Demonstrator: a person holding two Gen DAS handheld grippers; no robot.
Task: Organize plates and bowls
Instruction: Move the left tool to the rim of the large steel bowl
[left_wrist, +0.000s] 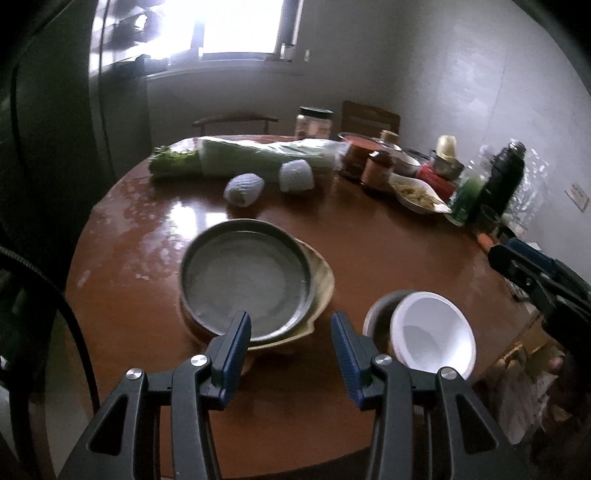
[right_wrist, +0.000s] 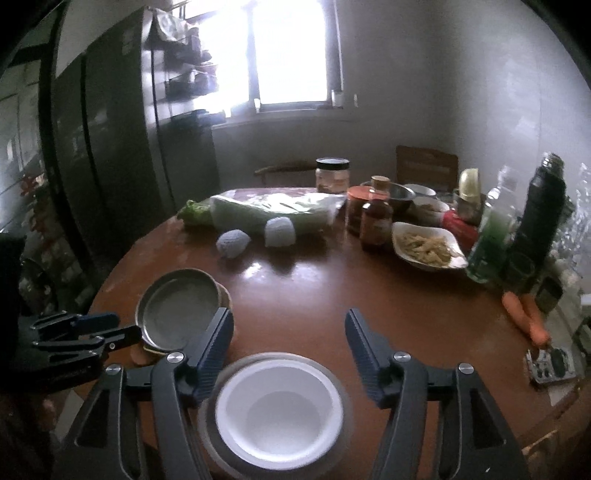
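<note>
Bright window (right_wrist: 291, 55) in pale wall (right_wrist: 461, 92), dark cabinet (right_wrist: 110, 147) at left, round brown table (right_wrist: 314, 288), wooden chair (right_wrist: 426, 162)

grey bowl (right_wrist: 325, 373) mostly hidden under white bowl (right_wrist: 279, 408), only its rim showing. beige dish (left_wrist: 317, 280) largely covered by grey plate (left_wrist: 243, 280). window (right_wrist: 288, 51) blown out to white. small box (right_wrist: 552, 363) at the table (right_wrist: 314, 288) edge too blurred to read.

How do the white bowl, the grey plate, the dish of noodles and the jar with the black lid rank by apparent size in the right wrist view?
1. white bowl, though it is nearest the camera
2. grey plate
3. dish of noodles
4. jar with the black lid, farthest away
</note>
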